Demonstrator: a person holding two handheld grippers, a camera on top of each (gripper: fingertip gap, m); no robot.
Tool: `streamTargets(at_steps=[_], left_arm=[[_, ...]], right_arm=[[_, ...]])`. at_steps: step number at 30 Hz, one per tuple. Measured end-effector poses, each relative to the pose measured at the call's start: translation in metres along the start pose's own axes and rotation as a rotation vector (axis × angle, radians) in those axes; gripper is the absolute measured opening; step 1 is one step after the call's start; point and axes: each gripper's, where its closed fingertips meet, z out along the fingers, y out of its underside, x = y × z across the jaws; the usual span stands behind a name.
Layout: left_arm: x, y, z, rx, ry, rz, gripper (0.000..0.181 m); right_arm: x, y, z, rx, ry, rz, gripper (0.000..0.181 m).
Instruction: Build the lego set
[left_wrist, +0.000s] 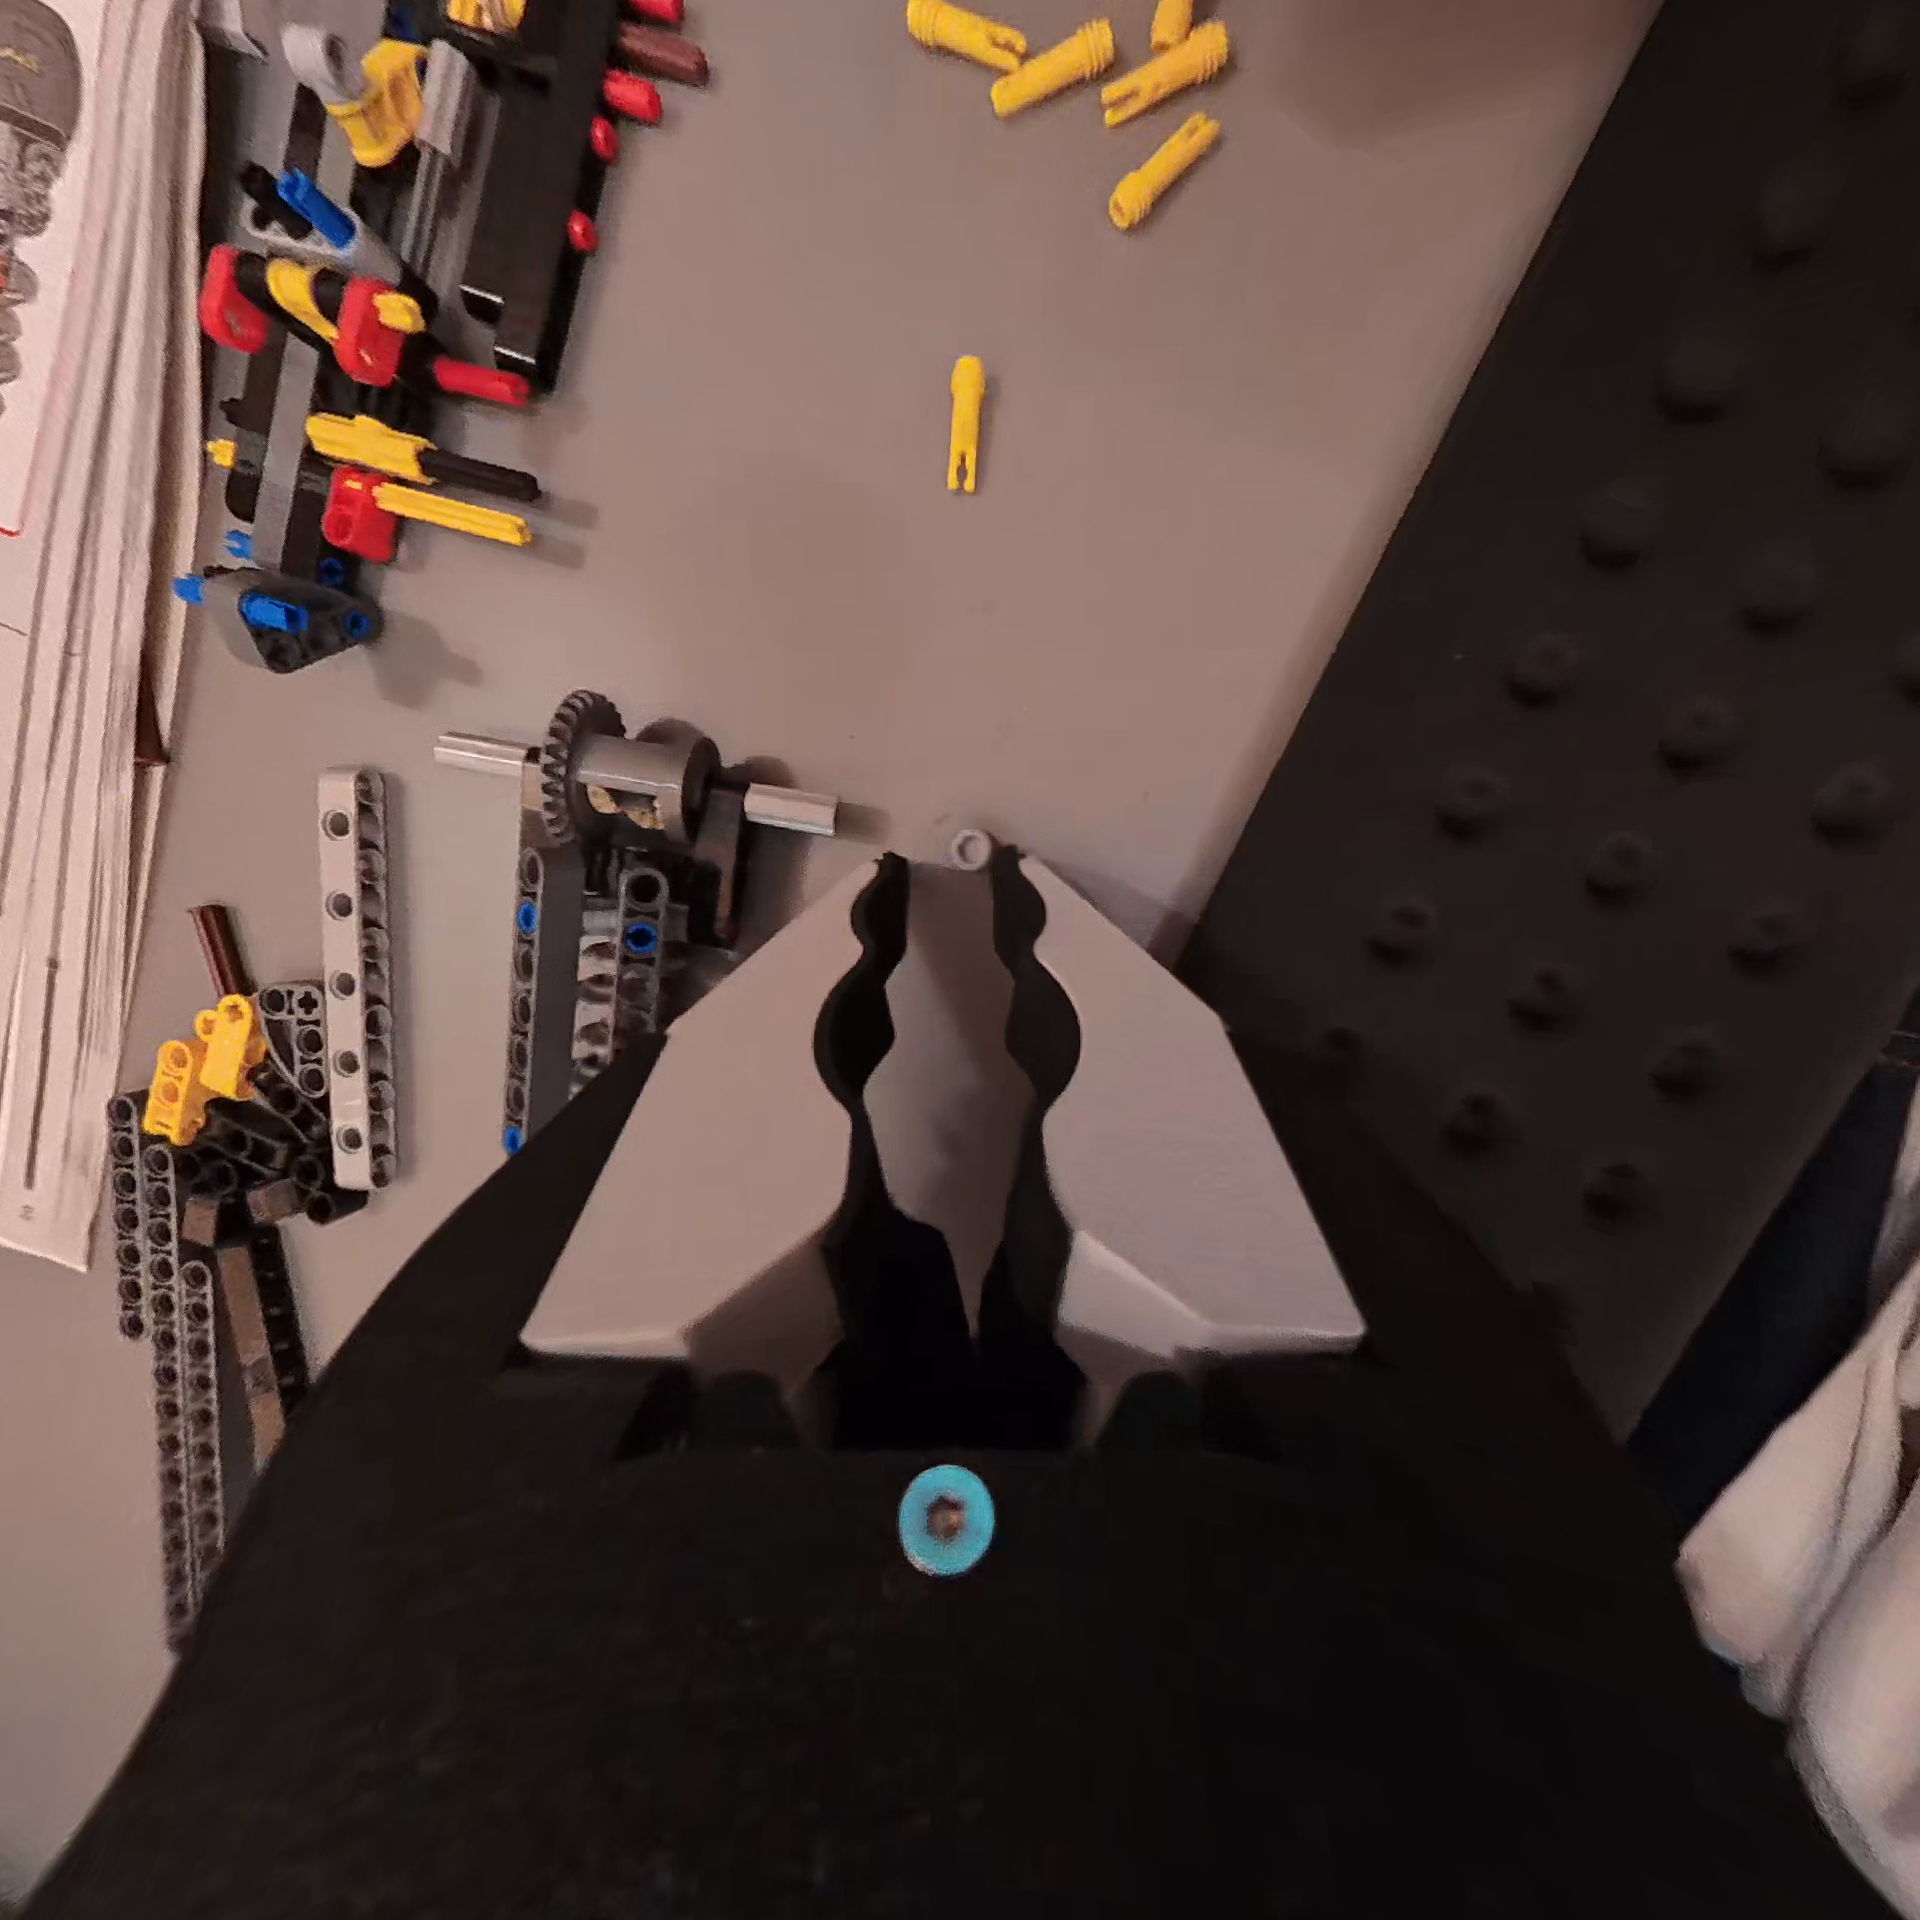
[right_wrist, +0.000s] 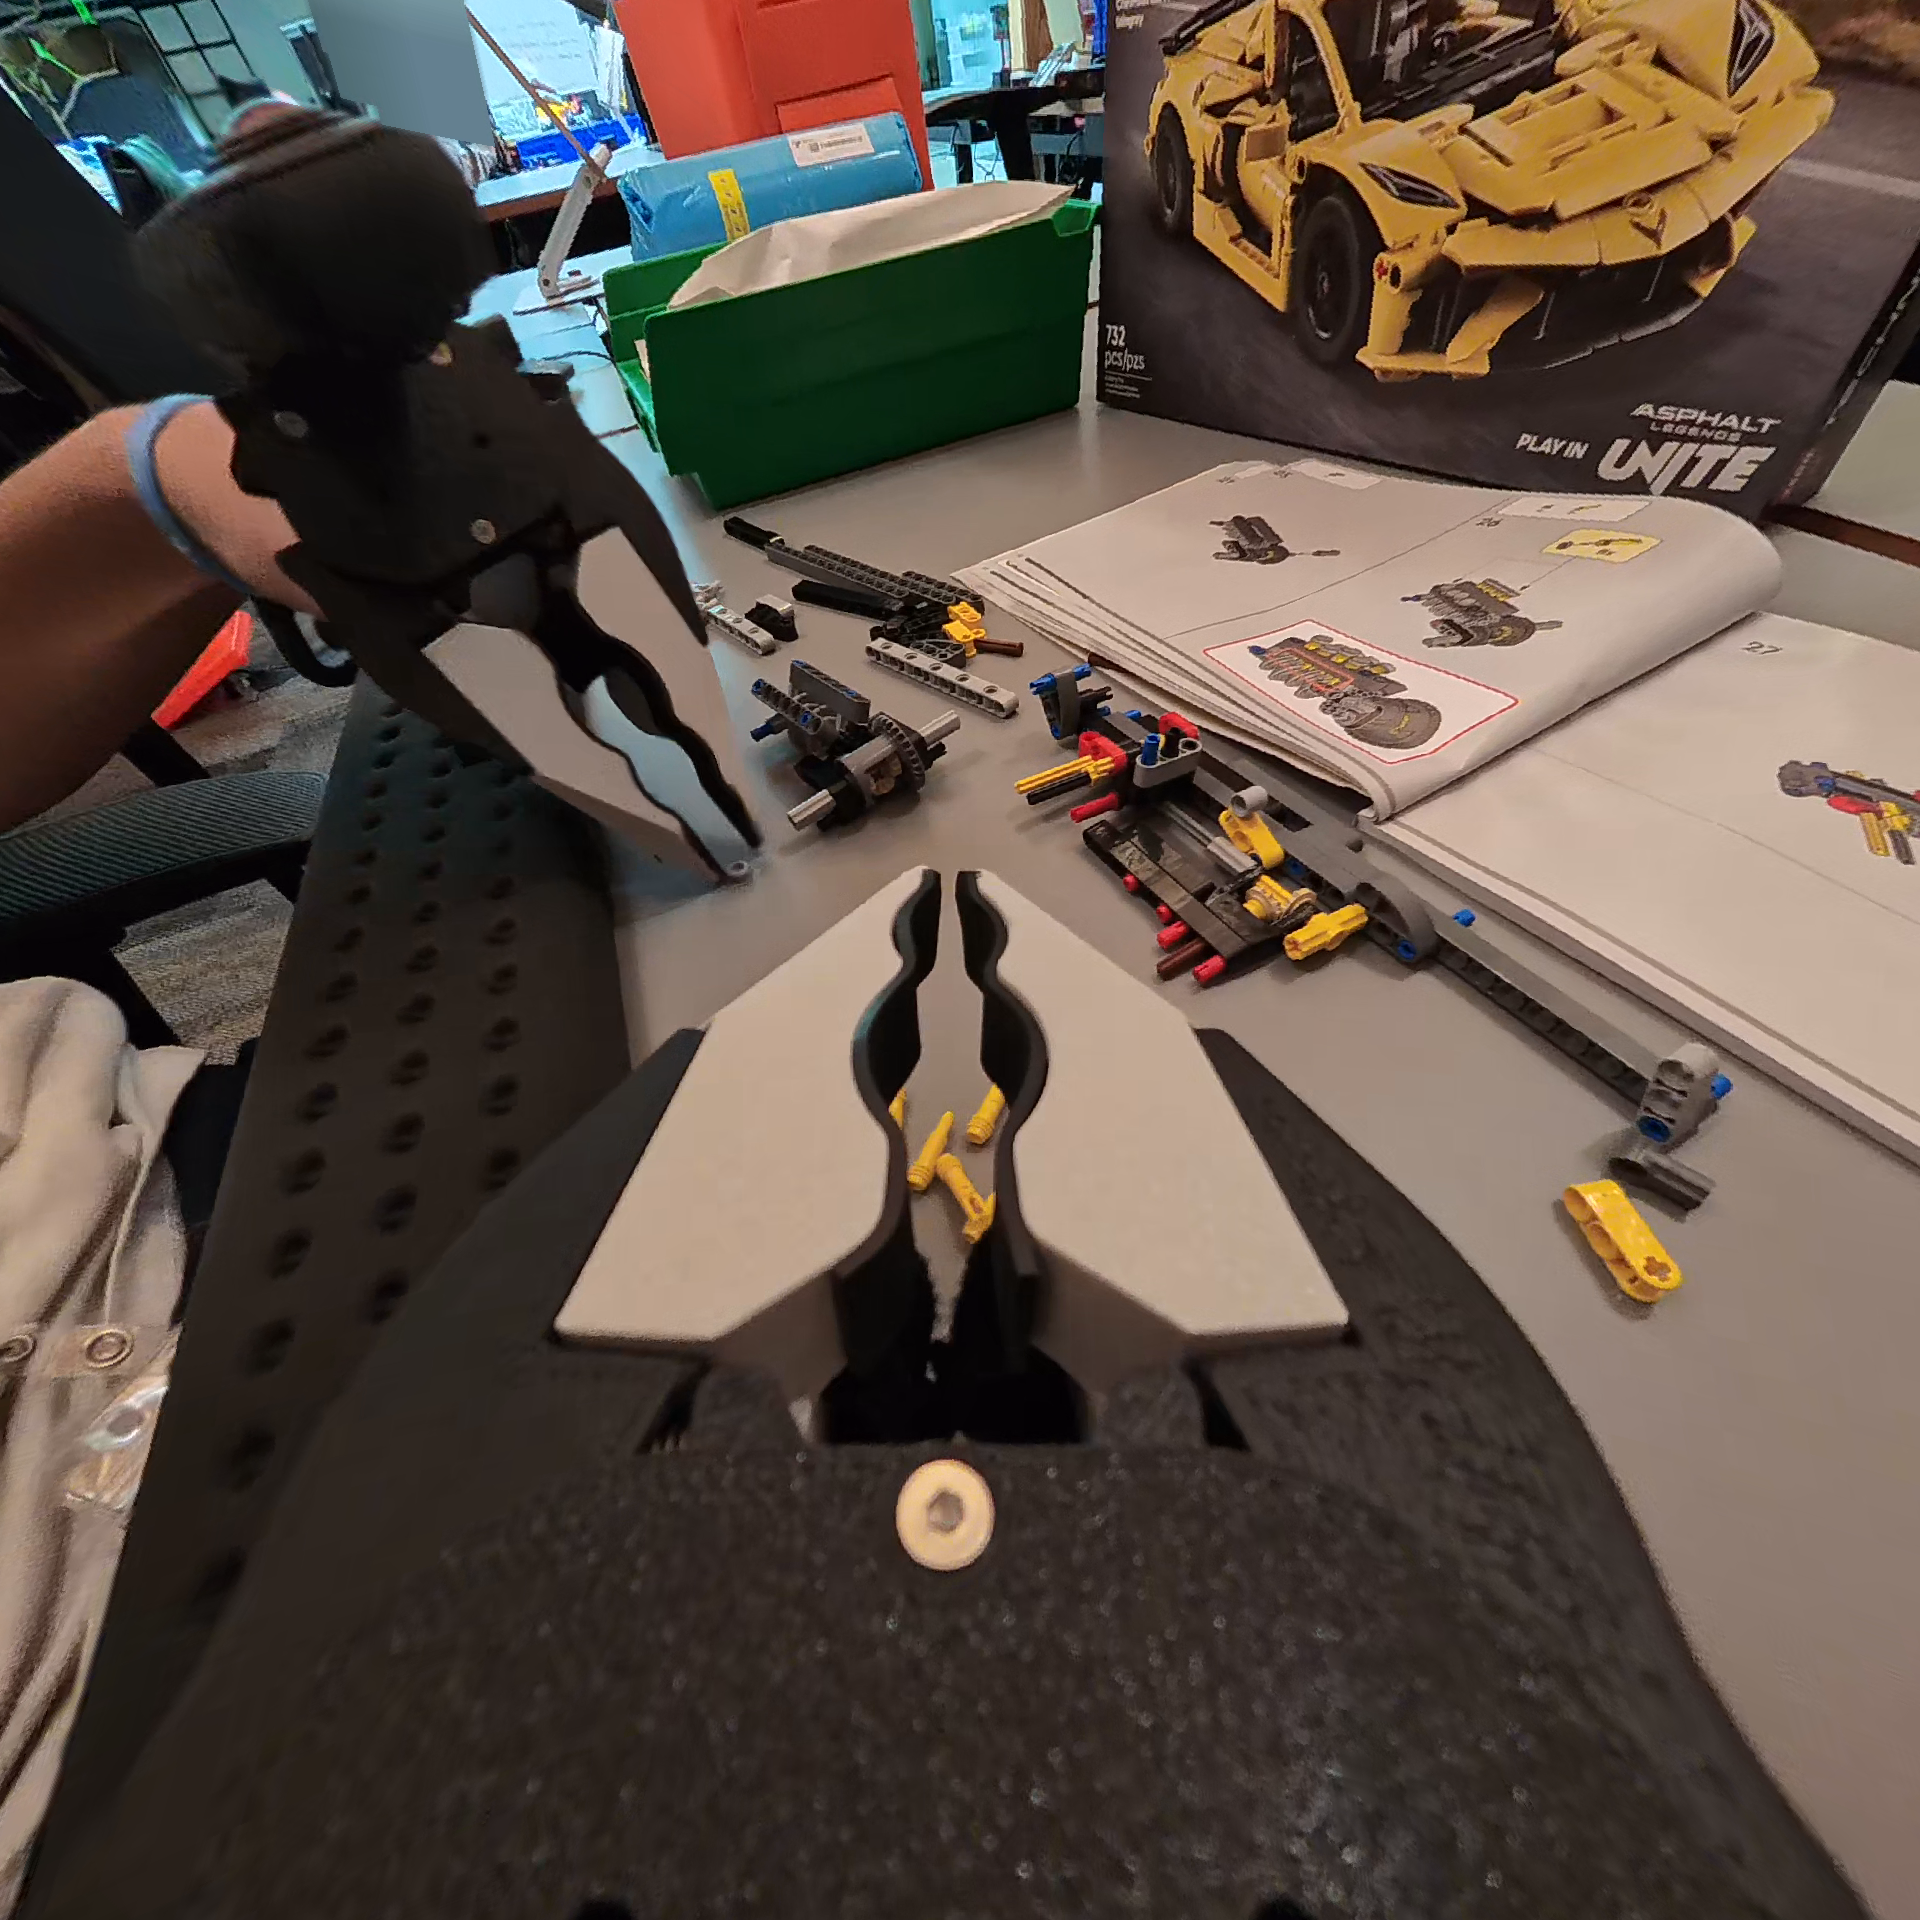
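At desk level, left wrist view:
Left tongs: tips down on the desk, parted a little, with a small grey bush at the tips; whether it is pinched or only touched I cannot tell.
Gear sub-assembly: lies just left of the tips.
Risk: the bush is tiny and round; an off-centre squeeze could flick it under the black studded panel.
Single yellow pin: lies apart, further ahead.

Right wrist view:
Right tongs: nearly closed, a thin gap, holding nothing, hovering over loose yellow pins.
Long chassis build: beside the open instruction booklet.
Risk: both tongs are close together; a careless swing could knock the gear sub-assembly or scatter pins.
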Motion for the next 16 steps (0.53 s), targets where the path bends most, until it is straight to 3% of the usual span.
streamTargets(at_steps=[3,9,12,16], left_arm=[[0.005,-0.004,0.002,0.017,0.065,0.023,0.007],[0.004,-0.012,0.004,0.078,0.084,0.048,0.006],[0.006,-0.055,-0.020,0.369,0.090,0.061,0.006],[0.013,-0.130,-0.097,0.960,0.164,0.079,0.005]], right_arm=[[-0.001,-0.001,-0.001,0.007,-0.013,0.012,0.003],[-0.005,-0.004,-0.002,0.027,-0.043,0.038,0.003],[-0.016,-0.017,-0.002,0.085,-0.152,0.193,0.007],[-0.041,-0.049,-0.002,0.213,-0.510,0.647,0.018]])
